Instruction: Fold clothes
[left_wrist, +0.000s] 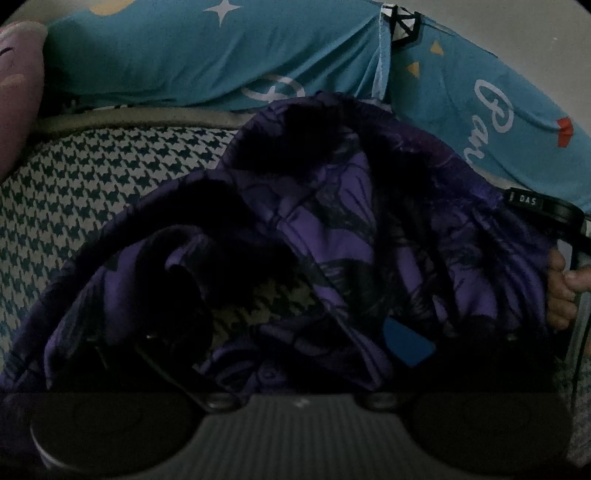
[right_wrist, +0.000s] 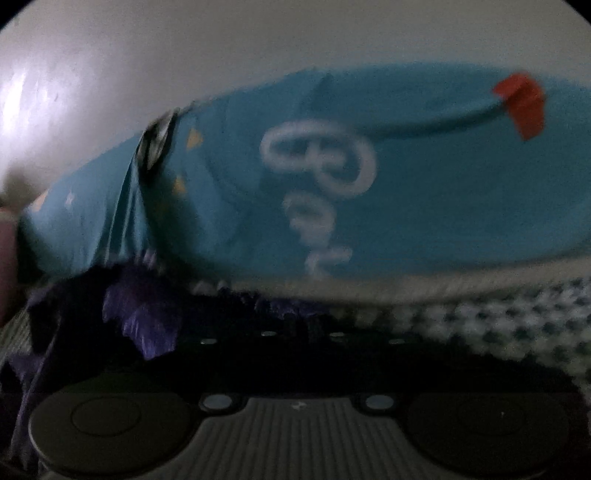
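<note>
Both views are dim, darkest along the lower edge, where each gripper's body is nearly black. The left wrist view is fairly sharp: the blue bedding (left_wrist: 221, 62) at the top is the brightest area, while the folds of the purple garment (left_wrist: 332, 229) sink into deep shadow. The right wrist view is smeared by motion blur, its white lettering (right_wrist: 317, 192) soft, with a pale glare on the wall (right_wrist: 33, 96) at upper left. Fisheye curvature bends the edges, and the corners are black
</note>
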